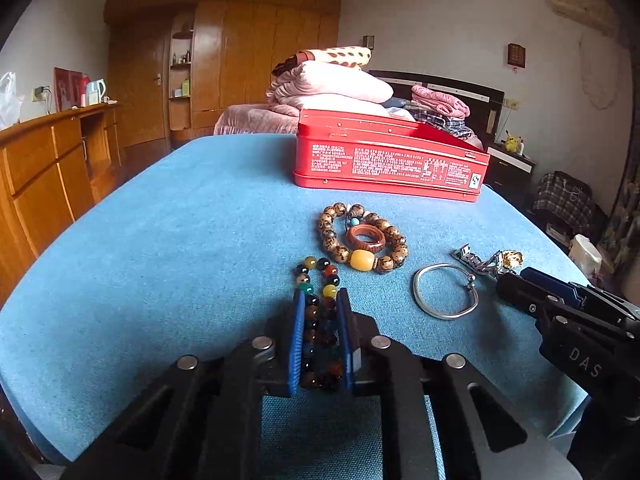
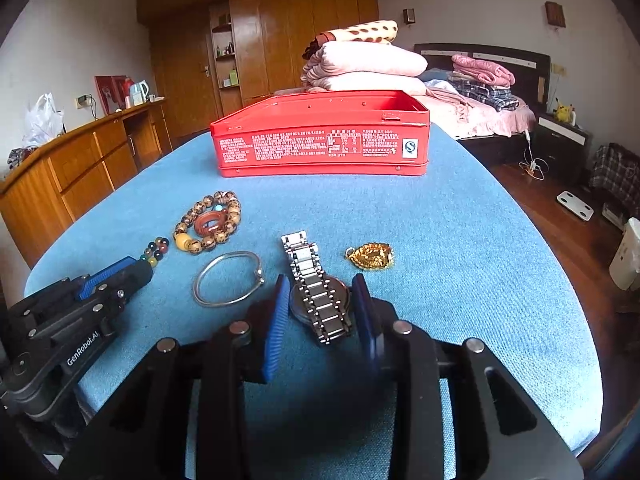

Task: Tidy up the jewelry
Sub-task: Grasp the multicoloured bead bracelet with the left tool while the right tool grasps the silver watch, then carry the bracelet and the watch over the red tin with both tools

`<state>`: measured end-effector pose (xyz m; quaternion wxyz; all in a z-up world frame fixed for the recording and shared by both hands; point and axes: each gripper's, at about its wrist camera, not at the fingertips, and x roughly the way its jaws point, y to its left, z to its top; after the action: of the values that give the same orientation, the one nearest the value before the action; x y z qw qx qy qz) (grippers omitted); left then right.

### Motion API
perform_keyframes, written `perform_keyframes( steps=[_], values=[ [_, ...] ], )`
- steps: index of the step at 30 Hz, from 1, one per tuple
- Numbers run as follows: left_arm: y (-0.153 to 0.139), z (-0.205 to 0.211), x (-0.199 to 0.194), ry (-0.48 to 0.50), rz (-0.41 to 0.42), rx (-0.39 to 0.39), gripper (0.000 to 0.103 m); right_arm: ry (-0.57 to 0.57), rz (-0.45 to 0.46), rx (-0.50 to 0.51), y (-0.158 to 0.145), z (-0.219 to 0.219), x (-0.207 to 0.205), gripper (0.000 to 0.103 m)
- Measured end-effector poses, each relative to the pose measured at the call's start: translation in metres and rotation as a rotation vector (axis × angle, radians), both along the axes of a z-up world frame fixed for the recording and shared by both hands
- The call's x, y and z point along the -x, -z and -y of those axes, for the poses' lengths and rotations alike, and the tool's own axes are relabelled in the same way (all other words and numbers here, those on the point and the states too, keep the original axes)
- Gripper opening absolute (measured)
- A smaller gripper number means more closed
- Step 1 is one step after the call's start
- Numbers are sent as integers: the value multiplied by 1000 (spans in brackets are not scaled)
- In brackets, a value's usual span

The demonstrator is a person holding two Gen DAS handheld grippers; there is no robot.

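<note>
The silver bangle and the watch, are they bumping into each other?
Apart. The right wrist view shows a strip of blue cloth between the silver bangle and the watch, which sits between the right gripper's pads.

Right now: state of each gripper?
Left gripper: closed on the multicolored bead bracelet.
Right gripper: jaws on either side of the silver watch; cannot tell whether the pads press on it.
</note>
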<state>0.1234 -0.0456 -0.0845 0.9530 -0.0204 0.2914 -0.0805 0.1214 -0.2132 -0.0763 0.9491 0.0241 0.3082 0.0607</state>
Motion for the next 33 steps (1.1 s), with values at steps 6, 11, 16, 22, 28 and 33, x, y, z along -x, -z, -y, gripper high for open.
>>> perform_keyframes(
  steps=[6,11,16,22,28,33],
  values=[
    [-10,-5,4,-3,34,15,8,5,51,-63,-12,11,6,30],
    [-15,-9,3,-1,37,29,8,-3,85,-126,-21,17,10,30],
    [-15,-13,1,-3,28,47,8,-10,76,-119,-22,15,9,30],
    [-22,-20,4,-16,53,63,8,-10,86,-131,-24,16,11,30],
    [-32,-22,6,-8,78,81,8,-5,106,-150,-29,20,13,30],
    [-49,-19,2,-2,118,91,8,-5,130,-163,-42,22,8,30]
  ],
)
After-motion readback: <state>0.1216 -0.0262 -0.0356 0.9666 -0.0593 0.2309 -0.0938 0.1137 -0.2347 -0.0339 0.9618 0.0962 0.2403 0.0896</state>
